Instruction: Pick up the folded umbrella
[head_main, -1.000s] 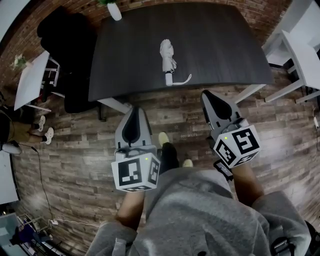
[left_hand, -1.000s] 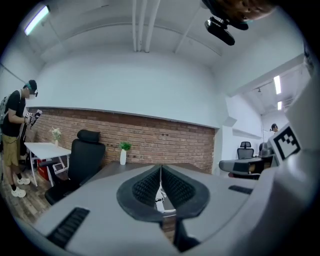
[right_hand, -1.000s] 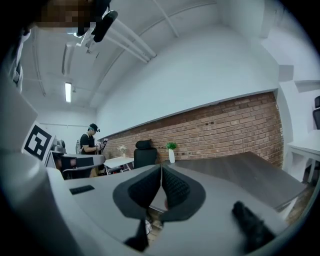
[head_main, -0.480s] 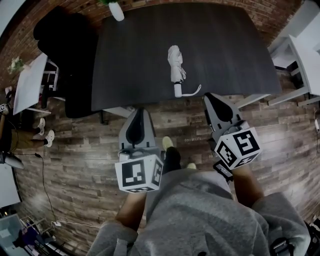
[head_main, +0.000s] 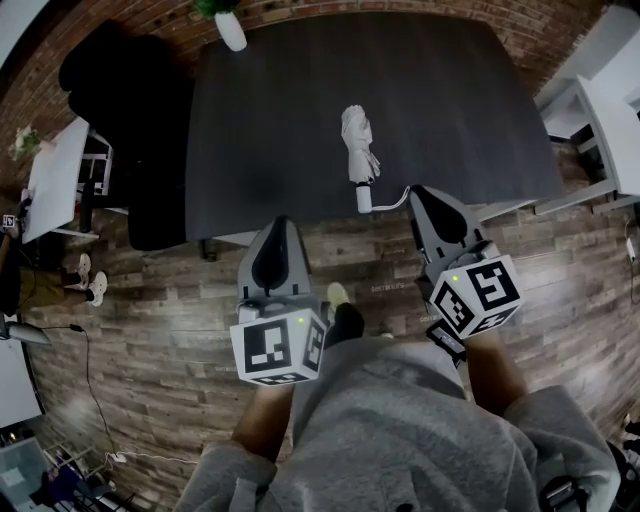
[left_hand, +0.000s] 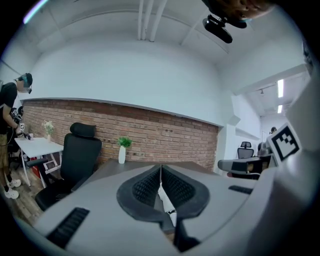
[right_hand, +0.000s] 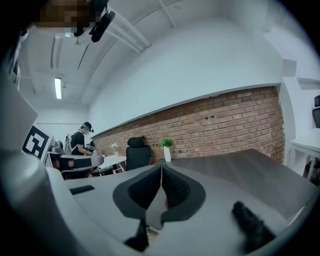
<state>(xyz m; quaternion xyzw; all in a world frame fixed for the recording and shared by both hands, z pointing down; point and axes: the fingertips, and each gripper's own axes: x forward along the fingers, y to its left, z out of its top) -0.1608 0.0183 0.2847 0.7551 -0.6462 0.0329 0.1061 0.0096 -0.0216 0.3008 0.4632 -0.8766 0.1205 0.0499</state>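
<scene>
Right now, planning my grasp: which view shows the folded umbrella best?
Head view: the whole umbrella lies on the dark table. Left gripper view shows only a sliver; right gripper view, nothing clear.

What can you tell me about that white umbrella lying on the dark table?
The umbrella is white, folded and bundled, its fabric loosely crumpled. It lies flat on the dark table, near the front edge, with its short pale handle pointing toward the person and a thin wrist strap curling off to one side. Only the table seems to touch it; the left tool and right tool are shut and empty.
</scene>
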